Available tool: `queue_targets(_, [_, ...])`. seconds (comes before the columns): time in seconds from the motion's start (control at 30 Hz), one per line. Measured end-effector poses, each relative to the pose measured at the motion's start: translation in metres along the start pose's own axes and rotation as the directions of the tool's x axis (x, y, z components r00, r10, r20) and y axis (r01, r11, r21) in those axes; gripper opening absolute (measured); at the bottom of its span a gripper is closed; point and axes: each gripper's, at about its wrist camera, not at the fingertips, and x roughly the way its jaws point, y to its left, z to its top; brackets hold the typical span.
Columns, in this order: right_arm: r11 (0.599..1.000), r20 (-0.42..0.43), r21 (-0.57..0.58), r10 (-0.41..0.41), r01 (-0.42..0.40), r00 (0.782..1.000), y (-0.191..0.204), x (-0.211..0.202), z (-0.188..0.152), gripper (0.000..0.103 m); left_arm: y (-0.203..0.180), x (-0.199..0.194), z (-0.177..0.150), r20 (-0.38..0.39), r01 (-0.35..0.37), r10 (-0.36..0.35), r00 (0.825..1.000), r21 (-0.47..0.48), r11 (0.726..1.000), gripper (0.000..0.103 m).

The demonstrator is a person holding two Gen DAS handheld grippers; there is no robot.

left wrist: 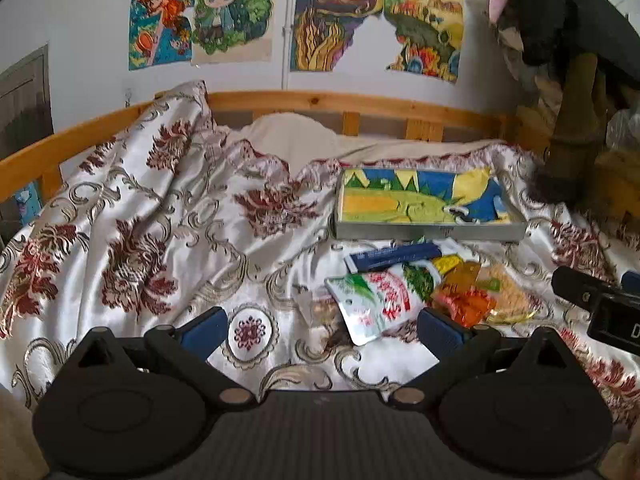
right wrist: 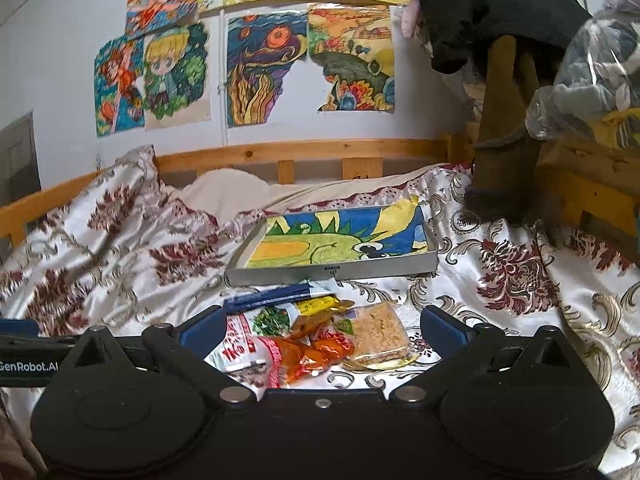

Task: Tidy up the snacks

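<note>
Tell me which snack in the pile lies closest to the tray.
The dark blue packet, lying at the pile's far edge just before the tray; the other snacks lie nearer the grippers.

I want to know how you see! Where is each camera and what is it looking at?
Left wrist: on the left gripper, facing the bed and wall drawings; its open fingers show, snack pile right of centre.
Right wrist: on the right gripper, open fingers framing the snack pile.
Both share the tray behind the snacks.
</note>
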Motion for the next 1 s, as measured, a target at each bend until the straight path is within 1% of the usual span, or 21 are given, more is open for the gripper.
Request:
queue_targets(0.07, [1.0, 0.017, 0.024, 0.005, -0.005, 1.0, -0.001, -0.003, 0.002, 0.102, 0.0, -0.004, 0.005, 0.013, 0.003, -0.003, 1.0, 0.003, 1.0, 0.103])
queue_targets(0.2, [0.999, 0.039, 0.033, 0.009, -0.01, 0.999, 0.0, -0.011, 0.007, 0.102, -0.001, -0.011, 0.015, 0.031, 0.009, -0.01, 0.999, 0.017, 1.0, 0.103])
queue_targets(0.3, [1.0, 0.042, 0.013, 0.027, -0.028, 0.999, 0.005, -0.016, 0.013, 0.102, -0.002, -0.014, 0.023, 0.038, 0.024, -0.025, 0.999, 0.025, 0.999, 0.103])
queue_targets(0.4, [0.999, 0.044, -0.016, 0.039, -0.038, 0.998, 0.012, -0.02, 0.018, 0.102, -0.003, -0.016, 0.028, 0.053, 0.02, -0.022, 0.998, 0.032, 0.999, 0.103])
queue_targets(0.53, [0.999, 0.045, -0.009, 0.054, -0.054, 0.998, 0.015, -0.022, 0.028, 0.102, -0.002, -0.014, 0.033, 0.052, 0.014, -0.015, 0.999, 0.031, 0.999, 0.103])
queue_targets(0.77, [0.999, 0.052, -0.042, 0.023, -0.02, 0.998, 0.01, -0.022, 0.041, 0.102, 0.003, -0.01, 0.038, 0.042, -0.001, 0.0, 0.999, 0.025, 1.0, 0.103])
queue_targets(1.0, [0.998, 0.043, -0.069, 0.014, -0.011, 0.999, 0.001, -0.004, 0.047, 0.102, 0.004, 0.005, 0.051, 0.02, -0.01, 0.009, 1.0, 0.054, 0.998, 0.103])
